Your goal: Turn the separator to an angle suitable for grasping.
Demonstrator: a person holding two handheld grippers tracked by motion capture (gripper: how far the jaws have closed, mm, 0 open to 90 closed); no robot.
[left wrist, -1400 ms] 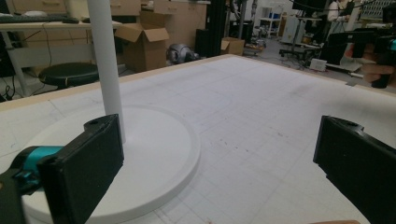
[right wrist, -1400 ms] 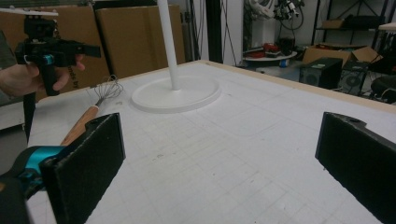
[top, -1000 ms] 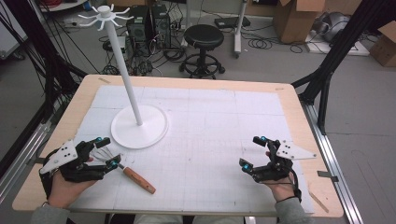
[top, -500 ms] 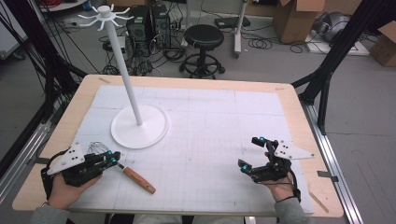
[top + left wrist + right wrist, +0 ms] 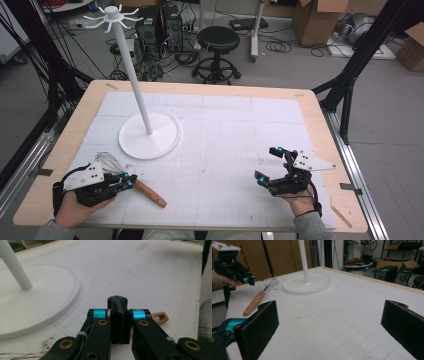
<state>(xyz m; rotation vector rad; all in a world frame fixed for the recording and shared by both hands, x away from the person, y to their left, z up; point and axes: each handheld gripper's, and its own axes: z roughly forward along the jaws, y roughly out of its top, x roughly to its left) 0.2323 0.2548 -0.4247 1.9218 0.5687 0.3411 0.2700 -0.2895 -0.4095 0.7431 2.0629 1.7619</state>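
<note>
Grasp step: my left tool is pressed together over the wooden-handled wire whisk, pinch unclear. Right tool spread. Next I confirm the hold, then lift.

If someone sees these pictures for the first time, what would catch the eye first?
Probably the tall white hook stand, which rises from its round base at the table's far left. Next, the whisk with a wooden handle, lying at the near left just beside the shut left gripper. The right gripper waits open at the near right.
</note>
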